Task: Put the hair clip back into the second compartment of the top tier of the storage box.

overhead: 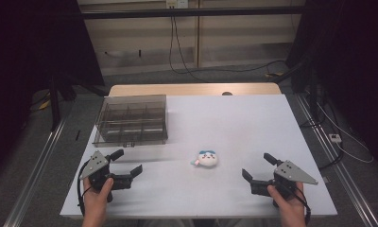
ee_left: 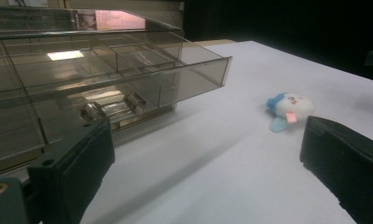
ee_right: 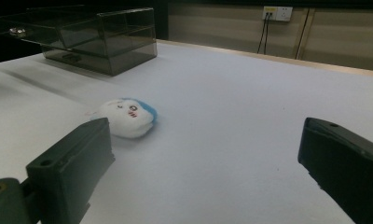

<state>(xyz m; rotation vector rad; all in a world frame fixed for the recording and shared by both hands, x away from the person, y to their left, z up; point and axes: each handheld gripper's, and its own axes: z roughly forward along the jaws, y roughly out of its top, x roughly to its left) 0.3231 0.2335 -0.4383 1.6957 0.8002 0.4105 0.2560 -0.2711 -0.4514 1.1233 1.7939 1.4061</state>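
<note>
A small white plush toy (overhead: 207, 158) with a blue top lies on the white table, between my two grippers. My left gripper (overhead: 127, 161) rests at the front left, open and empty, just in front of a smoky transparent drawer box (overhead: 132, 118). In the left gripper view the box (ee_left: 105, 70) has its upper drawer pulled out, and the plush (ee_left: 287, 109) lies off to the right. My right gripper (overhead: 257, 166) is open and empty at the front right. In the right gripper view the plush (ee_right: 127, 116) lies just beyond the left jaw, with the box (ee_right: 100, 39) farther back.
The white table (overhead: 234, 123) ends in a wooden strip at the far edge. Metal rails run along the floor on both sides. Cables hang from a wall socket (ee_right: 277, 13) and trail on the floor at the right.
</note>
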